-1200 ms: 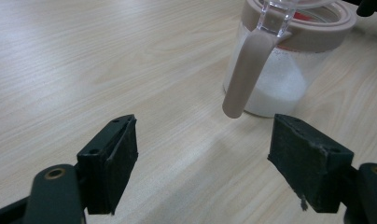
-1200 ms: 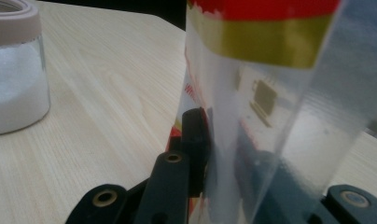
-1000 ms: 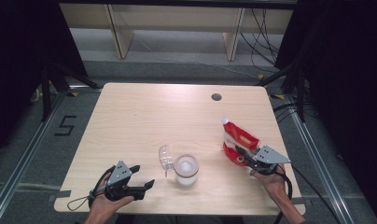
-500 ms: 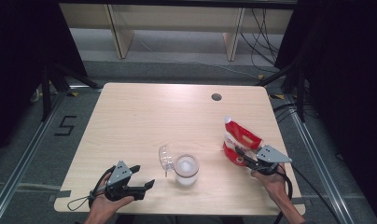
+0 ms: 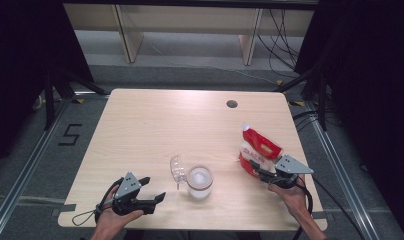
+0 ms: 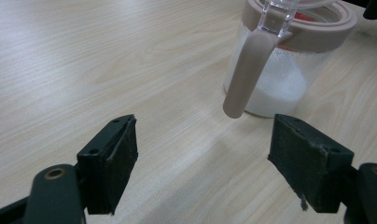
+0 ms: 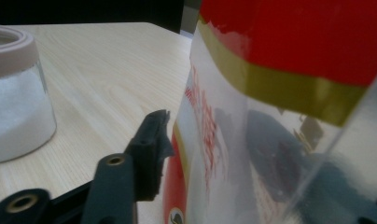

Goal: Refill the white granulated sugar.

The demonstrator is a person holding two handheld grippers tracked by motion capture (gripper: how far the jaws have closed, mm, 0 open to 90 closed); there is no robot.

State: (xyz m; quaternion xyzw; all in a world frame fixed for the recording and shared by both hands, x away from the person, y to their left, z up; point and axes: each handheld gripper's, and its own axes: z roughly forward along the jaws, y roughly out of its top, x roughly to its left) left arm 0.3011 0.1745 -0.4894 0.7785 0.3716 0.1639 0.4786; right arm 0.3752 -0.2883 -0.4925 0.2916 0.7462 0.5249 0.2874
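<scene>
Since earlier frame, right gripper (image 5: 256,169) jaws have been opening around the red bag (image 5: 259,148), releasing it at jar's (image 5: 199,182) 3 o'clock. Left gripper (image 5: 155,196) is released. Next prob.: back off w/o tipping bag.

A pale wooden table (image 5: 155,125) bears a jar (image 5: 199,182) and a red-and-clear bag (image 5: 259,150).

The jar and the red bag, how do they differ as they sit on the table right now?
The jar is a clear, rigid pot with a beige rim, its flip lid open; the red bag is a soft pouch in red, gold and clear film. The jar stands free near the table's front middle; the bag lies between the right tool's jaws. The jar shows white grains; the bag's contents are unclear.
</scene>
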